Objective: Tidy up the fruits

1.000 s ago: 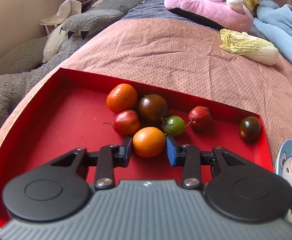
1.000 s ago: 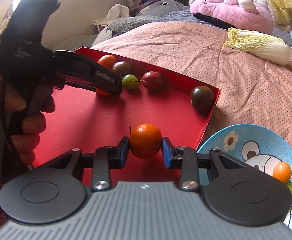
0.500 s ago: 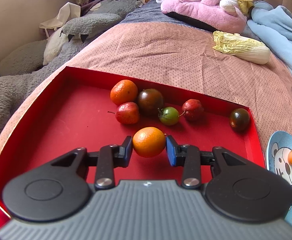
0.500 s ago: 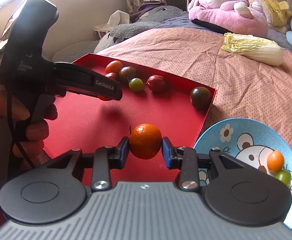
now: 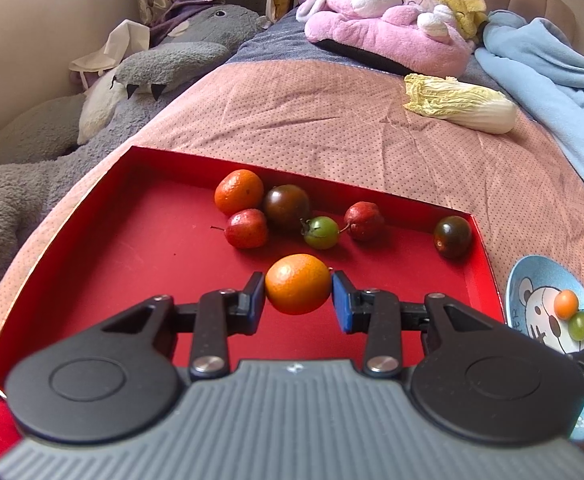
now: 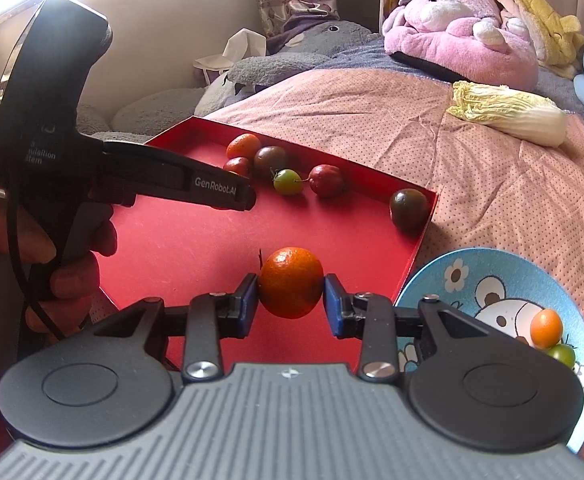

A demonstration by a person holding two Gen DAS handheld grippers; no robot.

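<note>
Left fruit: a small orange [image 5: 298, 284] sits clamped between the blue pads of my left gripper [image 5: 298, 298], lifted over the red tray [image 5: 123, 248].
Right fruit: my right gripper [image 6: 290, 300] is closed on a darker orange [image 6: 290, 282] with a short stem, above the tray's near right corner.
Pose: both grippers tilt down and forward; my left hand [image 6: 71, 264] wraps the black handle, seen from the right wrist.
Look: both are round, glossy, lightly dimpled.
Tray: another orange [image 5: 239, 193], two dark tomatoes [image 5: 285, 206], two red fruits [image 5: 247, 228] and a green tomato [image 5: 321, 233] lie along the far wall.
Bowl: blue bear bowl [image 6: 472, 276] just right of the tray, with an orange tomato [image 6: 546, 328] touching a green one [image 6: 562, 355].
Beyond: cabbage [image 5: 460, 103] on the pink bedspread [image 5: 312, 120].
</note>
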